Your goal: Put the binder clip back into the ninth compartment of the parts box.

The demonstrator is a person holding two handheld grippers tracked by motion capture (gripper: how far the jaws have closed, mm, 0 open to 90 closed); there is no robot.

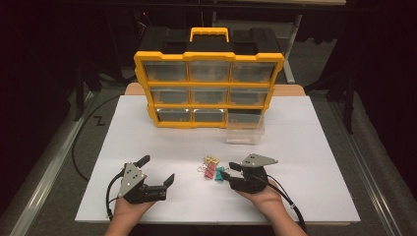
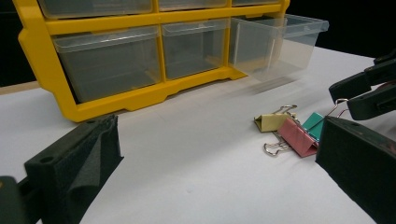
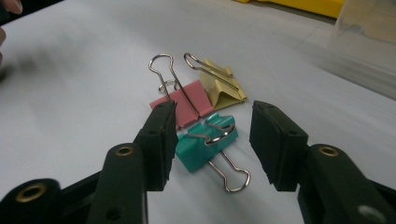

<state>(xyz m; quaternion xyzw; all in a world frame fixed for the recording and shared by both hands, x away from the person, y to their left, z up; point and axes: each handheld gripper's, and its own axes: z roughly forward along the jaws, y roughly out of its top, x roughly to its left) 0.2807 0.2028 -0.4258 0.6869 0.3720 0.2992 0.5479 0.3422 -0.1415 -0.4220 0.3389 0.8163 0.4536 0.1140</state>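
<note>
Three binder clips lie together on the white table: a teal clip (image 3: 205,142), a pink clip (image 3: 184,103) and a yellow clip (image 3: 224,88). From the high view they sit mid-table, teal clip (image 1: 220,173), pink clip (image 1: 209,171), yellow clip (image 1: 212,160). My right gripper (image 3: 212,140) is open, its jaws standing either side of the teal clip without gripping it; in the high view the right gripper (image 1: 227,172) is just right of the clips. My left gripper (image 1: 157,170) is open and holds nothing, well to the left of the clips. The left gripper view also shows the pink clip (image 2: 299,137).
A yellow organiser (image 1: 209,88) with clear drawers stands at the back of the table. Its bottom-right drawer (image 1: 245,127) is pulled out toward me. White table surface (image 1: 295,162) extends to the right and front.
</note>
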